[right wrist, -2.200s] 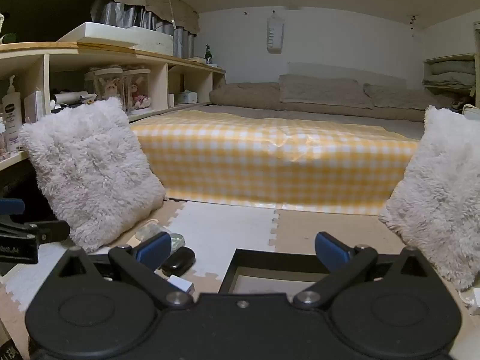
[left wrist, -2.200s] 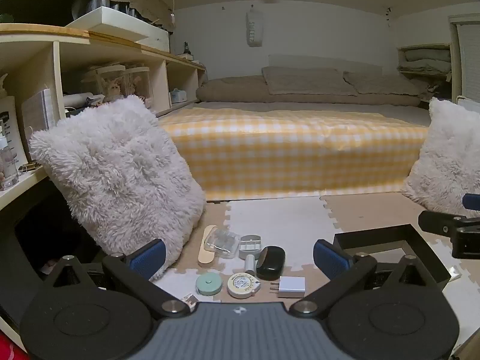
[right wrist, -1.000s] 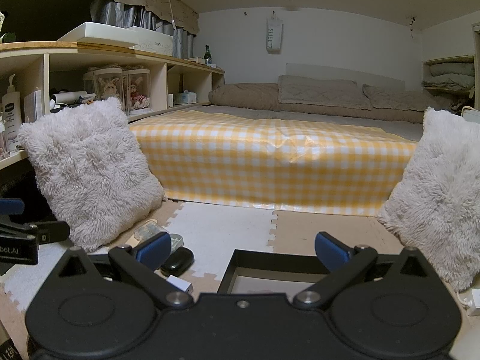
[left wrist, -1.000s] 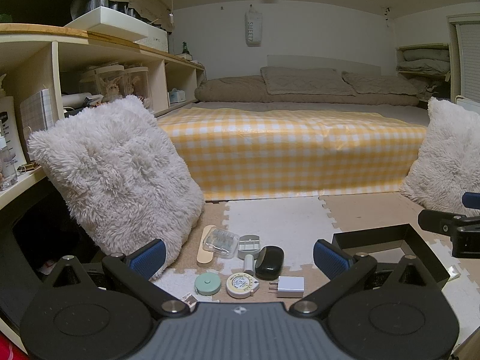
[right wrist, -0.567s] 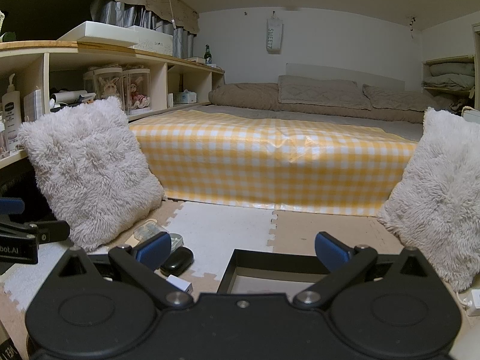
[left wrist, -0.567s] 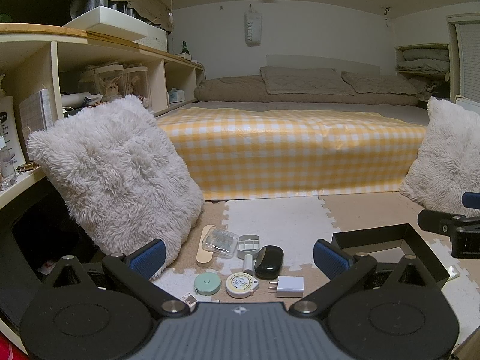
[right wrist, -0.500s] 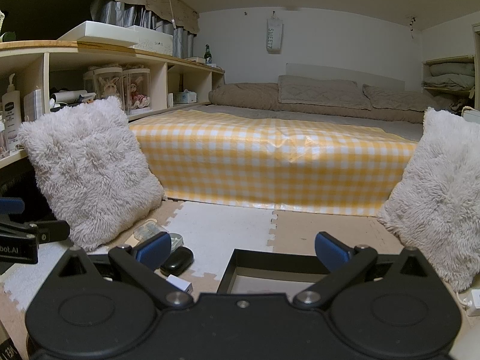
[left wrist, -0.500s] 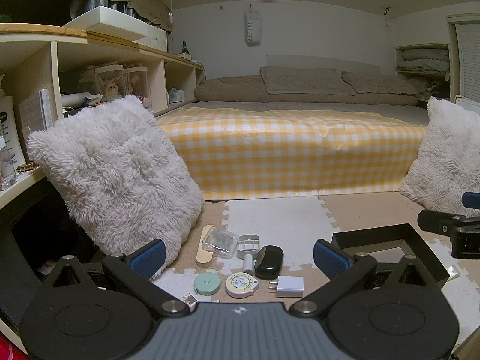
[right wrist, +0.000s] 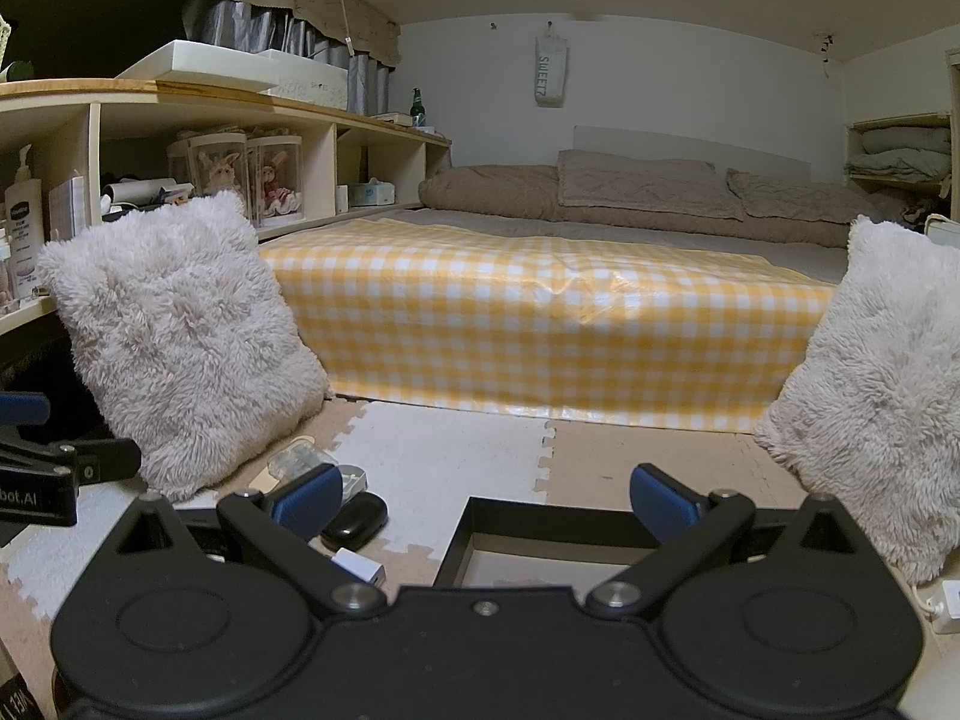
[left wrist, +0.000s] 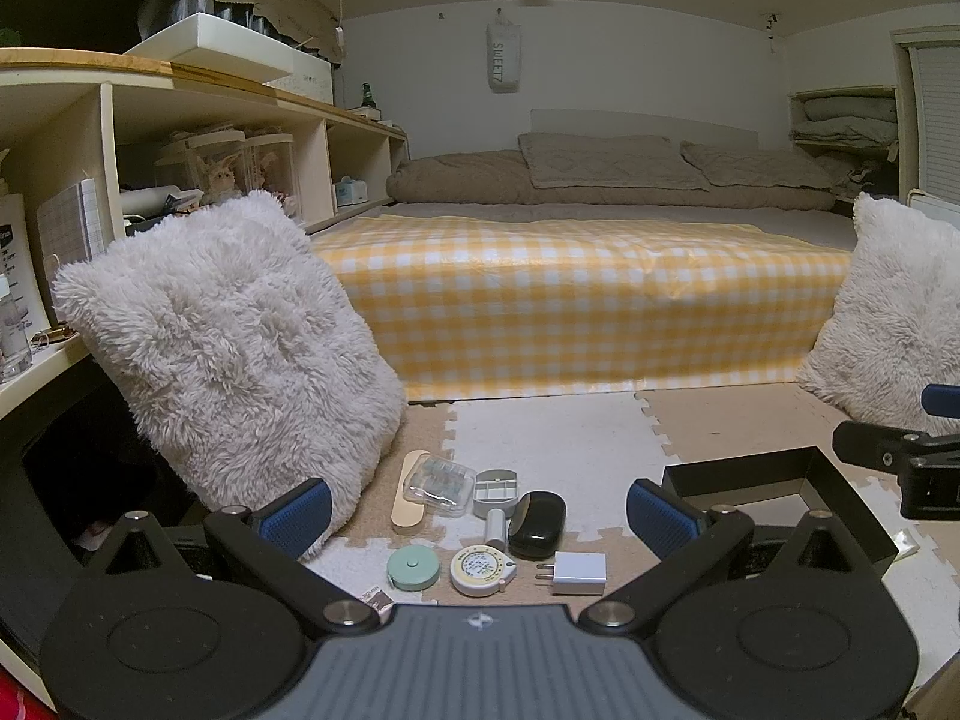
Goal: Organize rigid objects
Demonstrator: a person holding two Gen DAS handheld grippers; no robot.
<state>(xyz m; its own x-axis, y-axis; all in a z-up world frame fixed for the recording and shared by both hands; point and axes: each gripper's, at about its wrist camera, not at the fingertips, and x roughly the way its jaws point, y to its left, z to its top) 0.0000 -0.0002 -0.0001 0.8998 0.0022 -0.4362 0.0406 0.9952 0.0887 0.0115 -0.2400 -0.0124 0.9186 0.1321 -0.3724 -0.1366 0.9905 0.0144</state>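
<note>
Left gripper point(left wrist: 477, 507) is spread wide, blue pads apart, nothing between them, held low and level over the floor mat point(left wrist: 558, 450) and aimed straight at the bed. Right gripper point(right wrist: 486, 501) is just as wide and just as empty, level too, hovering above the near wall of the black tray point(right wrist: 540, 510).

That tray is our landmark. Off its left side sits the whole cluster of small things: the white charger plug point(left wrist: 577, 573) nearest the tray, then the black oval case point(left wrist: 536, 524) just beyond it. Left of the charger lies the round white tape measure point(left wrist: 480, 570), and beside that the mint round tape measure point(left wrist: 413, 567). Farther back from the tray's left corner, the grey pill box point(left wrist: 495, 484) touches the clear plastic case point(left wrist: 439, 480), which overlaps a beige flat strip point(left wrist: 408, 501). A small grey cylinder point(left wrist: 495, 528) lies against the black case.

Left of the cluster leans a fluffy white cushion point(left wrist: 228, 354); another cushion point(right wrist: 870, 402) stands right of the tray. Behind the tray, the yellow checked bed cover point(right wrist: 552, 324).
</note>
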